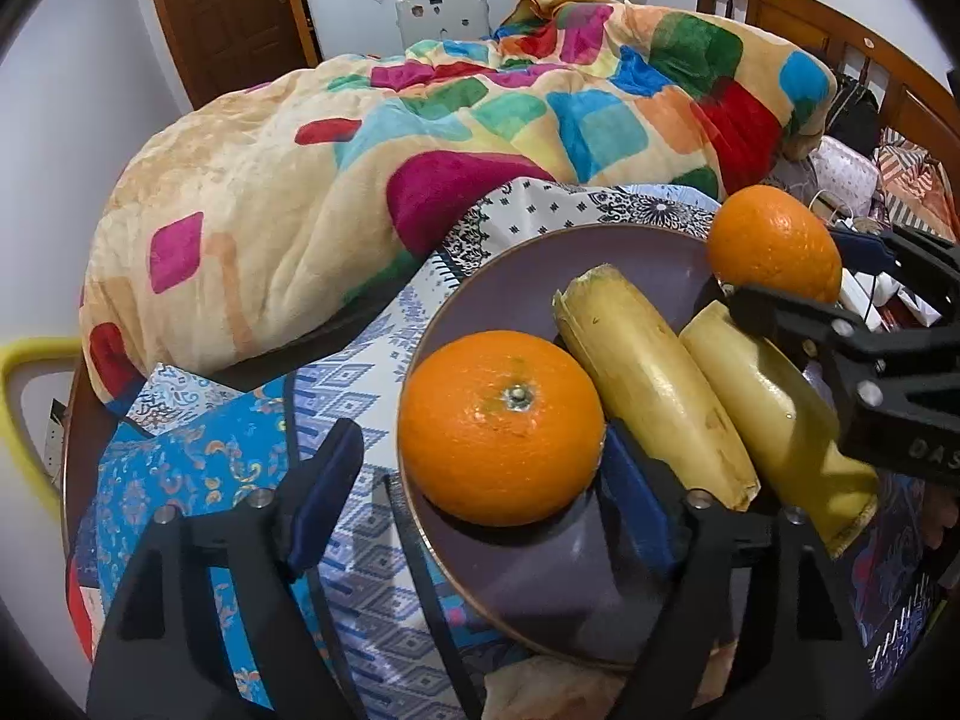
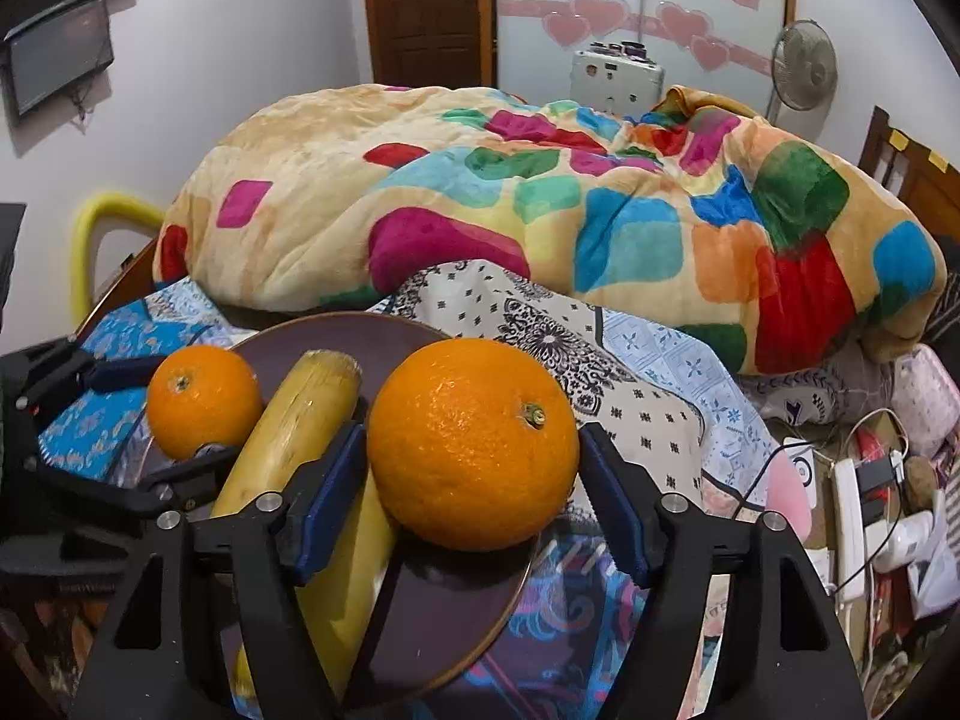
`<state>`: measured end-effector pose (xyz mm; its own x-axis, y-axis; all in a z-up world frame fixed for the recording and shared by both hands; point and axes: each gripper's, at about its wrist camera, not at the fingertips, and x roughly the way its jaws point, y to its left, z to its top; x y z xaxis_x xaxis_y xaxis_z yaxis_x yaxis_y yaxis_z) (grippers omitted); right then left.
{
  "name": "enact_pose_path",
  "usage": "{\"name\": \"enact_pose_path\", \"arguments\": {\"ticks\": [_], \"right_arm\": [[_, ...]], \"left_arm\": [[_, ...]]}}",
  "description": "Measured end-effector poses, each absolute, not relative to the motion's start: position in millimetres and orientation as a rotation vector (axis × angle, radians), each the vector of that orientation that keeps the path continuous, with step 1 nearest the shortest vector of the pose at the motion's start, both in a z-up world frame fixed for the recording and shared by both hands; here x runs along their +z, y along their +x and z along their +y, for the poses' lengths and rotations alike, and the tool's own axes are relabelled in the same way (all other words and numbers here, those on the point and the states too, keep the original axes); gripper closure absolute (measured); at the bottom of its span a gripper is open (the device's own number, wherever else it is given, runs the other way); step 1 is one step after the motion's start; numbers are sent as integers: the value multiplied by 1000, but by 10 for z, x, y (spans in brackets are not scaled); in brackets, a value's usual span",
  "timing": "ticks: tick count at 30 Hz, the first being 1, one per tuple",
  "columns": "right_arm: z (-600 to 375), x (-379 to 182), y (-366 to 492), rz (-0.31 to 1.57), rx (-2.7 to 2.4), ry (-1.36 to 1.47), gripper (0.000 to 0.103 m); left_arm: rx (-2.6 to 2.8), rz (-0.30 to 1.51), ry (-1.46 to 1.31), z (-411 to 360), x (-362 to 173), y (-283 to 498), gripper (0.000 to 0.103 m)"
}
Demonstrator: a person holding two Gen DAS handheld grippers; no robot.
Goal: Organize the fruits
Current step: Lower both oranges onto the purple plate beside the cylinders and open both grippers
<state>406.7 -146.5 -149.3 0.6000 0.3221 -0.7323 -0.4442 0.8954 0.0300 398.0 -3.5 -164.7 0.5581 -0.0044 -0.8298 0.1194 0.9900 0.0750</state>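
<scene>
A dark purple plate [image 1: 540, 276] [image 2: 360, 342] lies on patterned cloths on a bed. It holds two peeled-looking yellow bananas [image 1: 654, 384] [image 1: 774, 408] side by side, one of them also in the right wrist view [image 2: 300, 426]. An orange [image 1: 501, 426] [image 2: 204, 399] rests on the plate's near left part. My left gripper [image 1: 480, 450] [image 2: 180, 411] stands open around it, its left pad clearly apart from the fruit. A second orange [image 2: 474, 444] [image 1: 774, 240] sits at the plate's right rim. My right gripper [image 2: 474, 438] [image 1: 792, 267] straddles it, pads right at its sides without visibly pressing.
A bulky colourful blanket [image 1: 420, 138] [image 2: 540, 198] fills the bed behind the plate. A wooden headboard [image 1: 840, 42] rises at the right. A power strip with cables [image 2: 849, 510] and clutter lie right of the plate. A yellow bar [image 2: 90, 240] stands at the left.
</scene>
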Motion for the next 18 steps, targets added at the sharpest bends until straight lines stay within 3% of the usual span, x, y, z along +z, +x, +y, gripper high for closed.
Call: {"name": "enact_pose_path", "arguments": {"ticks": [18], "right_arm": [[-1470,-1281,3512,735,508,-186,33]], "left_arm": [[-14,857,120,58,-1220,3505,20]]}}
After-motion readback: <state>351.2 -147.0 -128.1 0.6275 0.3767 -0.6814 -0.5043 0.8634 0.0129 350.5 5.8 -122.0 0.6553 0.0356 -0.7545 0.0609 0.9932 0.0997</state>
